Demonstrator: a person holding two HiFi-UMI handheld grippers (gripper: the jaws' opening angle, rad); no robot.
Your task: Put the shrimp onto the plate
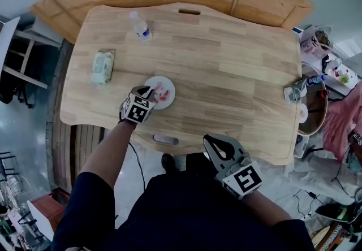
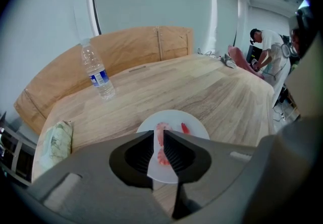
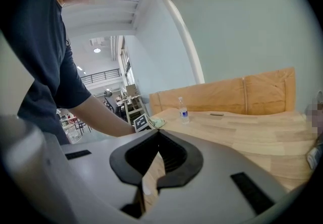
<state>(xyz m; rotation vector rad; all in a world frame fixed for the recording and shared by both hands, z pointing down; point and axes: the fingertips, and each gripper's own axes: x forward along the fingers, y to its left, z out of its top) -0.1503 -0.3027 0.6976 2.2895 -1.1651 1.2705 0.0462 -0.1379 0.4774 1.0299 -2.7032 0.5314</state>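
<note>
The shrimp [image 2: 160, 129] lies on the white plate [image 2: 196, 123], which sits on the table [image 1: 226, 69] near its near-left edge, with a small red piece [image 2: 184, 128] just beside it. The left gripper [image 2: 158, 134] hangs over the plate's near rim, its fingers a narrow gap apart and clamped on nothing. The right gripper [image 3: 158, 134] is off the table's near edge, fingers together and empty. A water bottle [image 1: 140, 25] and a wipes pack [image 1: 102, 66] sit toward the far-left corner.

Navy shirt [image 1: 186, 216] — grey left gripper [image 1: 151, 93]
</note>
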